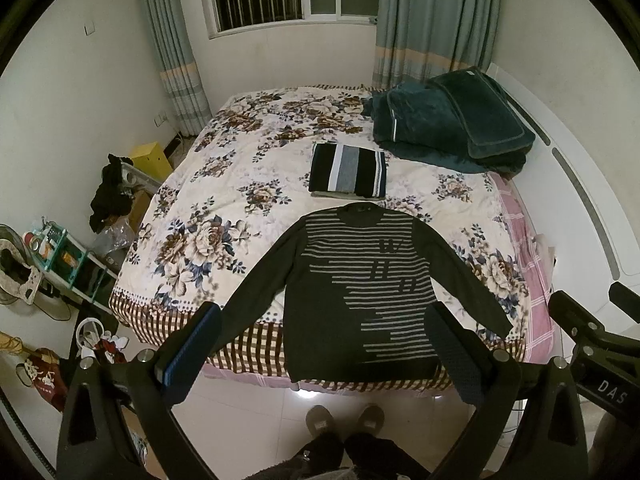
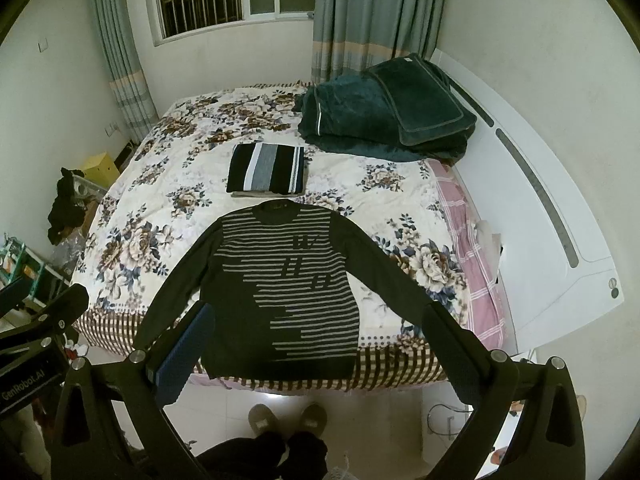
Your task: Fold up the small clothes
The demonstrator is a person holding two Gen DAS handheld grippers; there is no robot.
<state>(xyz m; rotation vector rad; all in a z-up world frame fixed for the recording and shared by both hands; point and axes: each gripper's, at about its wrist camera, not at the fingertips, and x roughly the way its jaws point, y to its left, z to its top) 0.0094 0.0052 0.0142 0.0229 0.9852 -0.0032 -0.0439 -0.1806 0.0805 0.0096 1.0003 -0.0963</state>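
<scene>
Fig.: sweater flat at frame centre, unfolded. I hold left gripper & right gripper wide open, empty; next: grab sleeves.

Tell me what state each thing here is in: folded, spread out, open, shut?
Striped sweater: spread flat on the bed, sleeves out, unfolded.
Striped garment: folded, lying beyond the sweater.
Green blanket: folded, piled at the bed's far corner.
Curtains: drawn aside.
Left gripper: fingers open, empty.
Right gripper: fingers open, empty.
</scene>
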